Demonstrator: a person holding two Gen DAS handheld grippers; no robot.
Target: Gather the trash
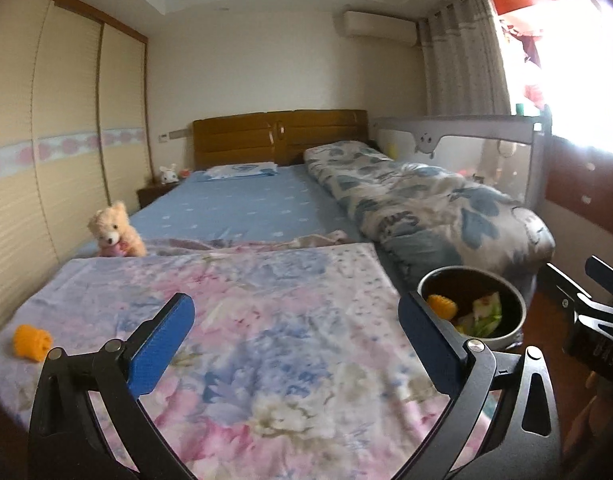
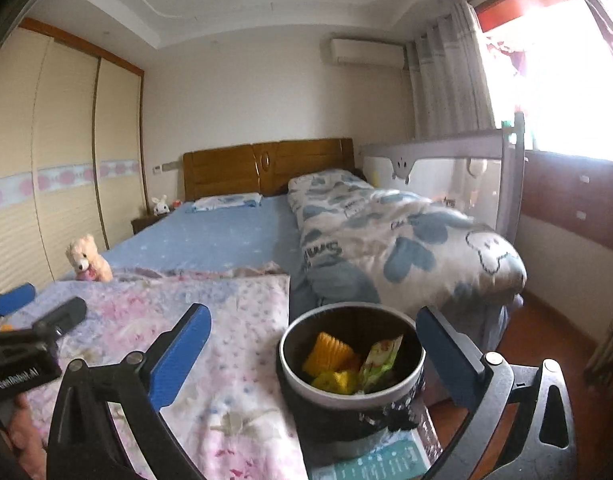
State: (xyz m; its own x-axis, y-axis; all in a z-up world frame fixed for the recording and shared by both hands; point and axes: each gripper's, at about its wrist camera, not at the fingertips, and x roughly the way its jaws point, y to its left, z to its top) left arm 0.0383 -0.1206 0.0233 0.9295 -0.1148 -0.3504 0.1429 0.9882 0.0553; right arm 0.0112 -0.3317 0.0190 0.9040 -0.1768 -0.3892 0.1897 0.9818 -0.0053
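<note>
A round grey trash bin (image 2: 291, 364) stands beside the bed's right corner. It holds an orange ridged piece (image 2: 330, 350), a green wrapper (image 2: 380, 356) and a yellow scrap. My right gripper (image 2: 312, 313) is open; the bin stands between its blue fingers and just beyond them, with no pad touching it. My left gripper (image 1: 294, 300) is open over the floral blanket (image 1: 266, 360) with nothing between its fingers. Another orange ridged piece (image 1: 31, 342) lies on the blanket far to its left. In the left wrist view the bin (image 1: 516, 312) sits to the right of the gripper.
A teddy bear (image 1: 114, 232) sits at the bed's left edge, against the wardrobe (image 1: 46, 160). A folded heart-print duvet (image 1: 426, 204) lies along the right side, with a grey bed rail (image 1: 466, 132) behind it. Wooden floor (image 2: 546, 340) shows right of the bin. A teal printed sheet (image 2: 378, 464) lies under the bin.
</note>
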